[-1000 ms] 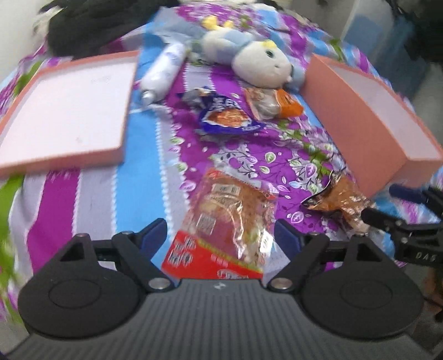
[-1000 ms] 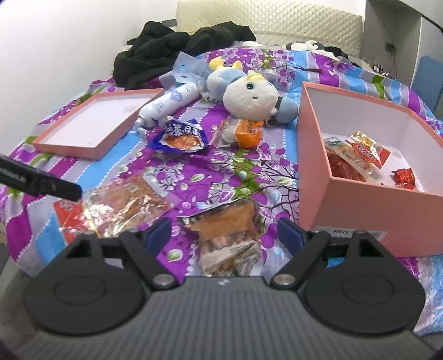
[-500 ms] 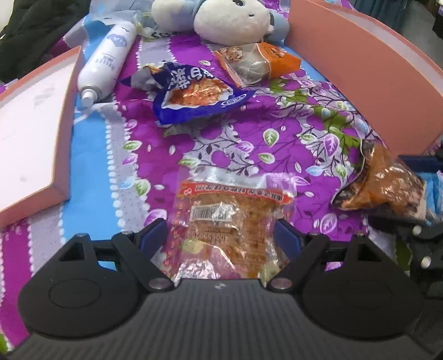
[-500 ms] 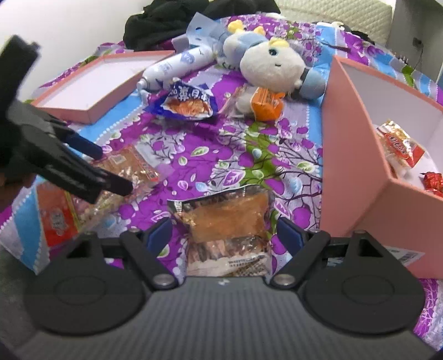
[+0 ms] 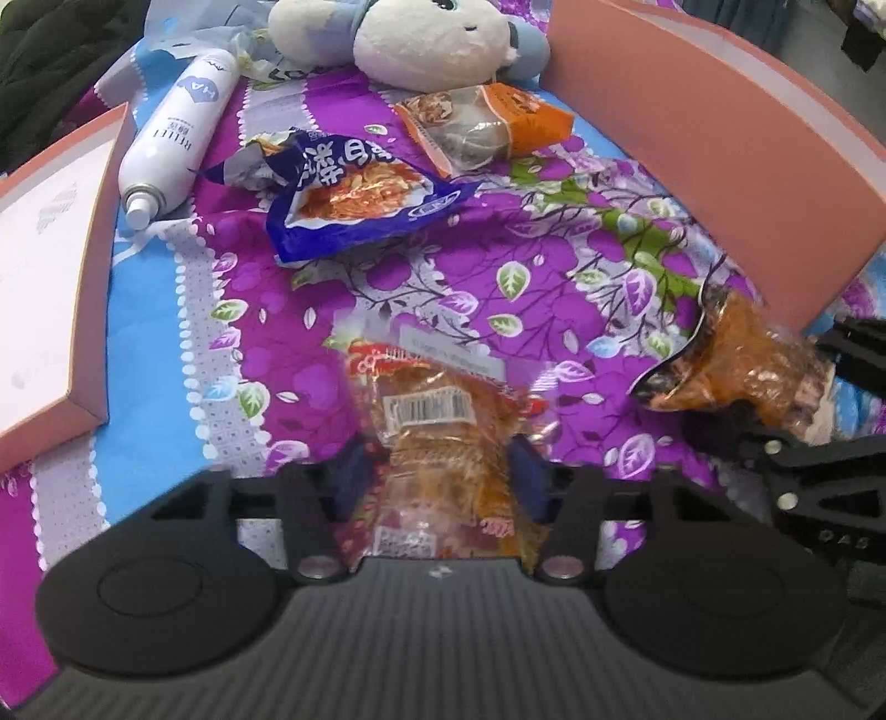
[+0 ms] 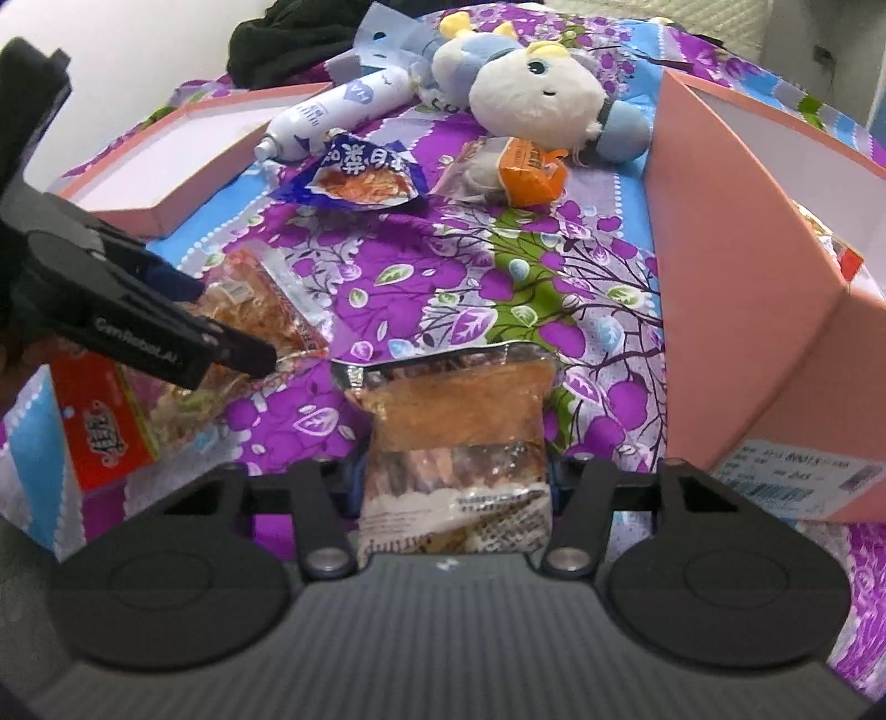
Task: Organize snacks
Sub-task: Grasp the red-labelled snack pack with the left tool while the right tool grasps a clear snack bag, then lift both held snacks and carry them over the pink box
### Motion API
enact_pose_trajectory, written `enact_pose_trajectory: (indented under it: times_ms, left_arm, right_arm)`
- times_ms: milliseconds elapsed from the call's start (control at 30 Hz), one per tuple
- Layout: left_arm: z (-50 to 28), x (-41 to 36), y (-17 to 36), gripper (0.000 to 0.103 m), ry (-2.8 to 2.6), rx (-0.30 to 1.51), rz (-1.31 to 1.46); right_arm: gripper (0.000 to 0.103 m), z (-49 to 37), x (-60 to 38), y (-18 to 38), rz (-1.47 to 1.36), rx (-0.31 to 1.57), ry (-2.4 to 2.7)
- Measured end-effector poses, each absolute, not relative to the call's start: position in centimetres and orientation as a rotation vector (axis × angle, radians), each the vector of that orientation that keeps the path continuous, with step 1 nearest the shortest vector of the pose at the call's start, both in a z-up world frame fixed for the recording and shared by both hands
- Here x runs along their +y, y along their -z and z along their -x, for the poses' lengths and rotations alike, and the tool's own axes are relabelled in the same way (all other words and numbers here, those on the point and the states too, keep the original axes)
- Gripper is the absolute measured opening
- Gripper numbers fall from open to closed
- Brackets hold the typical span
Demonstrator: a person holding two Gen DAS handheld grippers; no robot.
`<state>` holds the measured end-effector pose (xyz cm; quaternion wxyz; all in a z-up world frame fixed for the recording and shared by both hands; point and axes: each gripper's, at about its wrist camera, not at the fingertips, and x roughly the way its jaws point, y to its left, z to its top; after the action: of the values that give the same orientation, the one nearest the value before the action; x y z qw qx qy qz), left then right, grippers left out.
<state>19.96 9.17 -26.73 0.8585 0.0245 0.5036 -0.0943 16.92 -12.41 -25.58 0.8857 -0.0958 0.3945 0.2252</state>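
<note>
My left gripper (image 5: 440, 479) is closing its jaws on a clear snack pack with a red label (image 5: 432, 410). The pack lies on the flowered bedspread and is squeezed narrow between the blue pads. My right gripper (image 6: 454, 482) is closing too, and its pads press the sides of a clear pack of orange snack (image 6: 459, 410). This second pack (image 5: 742, 354) lies close to the pink box (image 6: 747, 277), which holds a few snacks. Farther off lie a blue snack bag (image 5: 360, 205) and a small orange pack (image 5: 487, 127).
A shallow pink lid (image 5: 50, 277) lies at the left beside a white spray bottle (image 5: 177, 127). A plush toy (image 5: 432, 44) sits at the back, touching the small orange pack. Dark clothes (image 6: 277, 39) are heaped behind.
Both grippers came down over their packs, and their jaws, wide open before, have closed in against the packs' sides. The left pack is now crumpled between its pads.
</note>
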Motion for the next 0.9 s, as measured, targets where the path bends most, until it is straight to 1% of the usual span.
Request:
enact_pose_trajectory:
  times_ms: [33,133,200,367,633,900]
  left_arm:
    - [-19.9,9.1,26.6,0.039,0.201,1.058,-0.043]
    - [-19.6,8.4,26.3,0.032,0.197,1.054,-0.043]
    - [-19.4,8.4,26.0,0.03,0.185,1.053,-0.008]
    - [-18.3,8.4,24.6,0.029,0.148,1.026,0.038]
    - [-15.0,8.7,21.0,0.028,0.1,0.973,0.087]
    - [-11.0,7.9,16.8,0.027,0.082,0.883,0.187]
  right_arm:
    - [0.052,-16.9,-12.4,25.5,0.193,0.819,-0.463]
    - [0.05,-16.9,-12.8,25.1,0.171,0.814,-0.438]
    - [0.049,-16.8,-13.0,24.7,0.17,0.804,-0.411]
    - [0.048,-16.0,-14.1,22.9,0.114,0.767,-0.384]
    - [0.049,-14.1,-15.5,19.3,0.016,0.713,-0.39]
    - [0.049,-11.1,-17.0,15.5,0.011,0.65,-0.351]
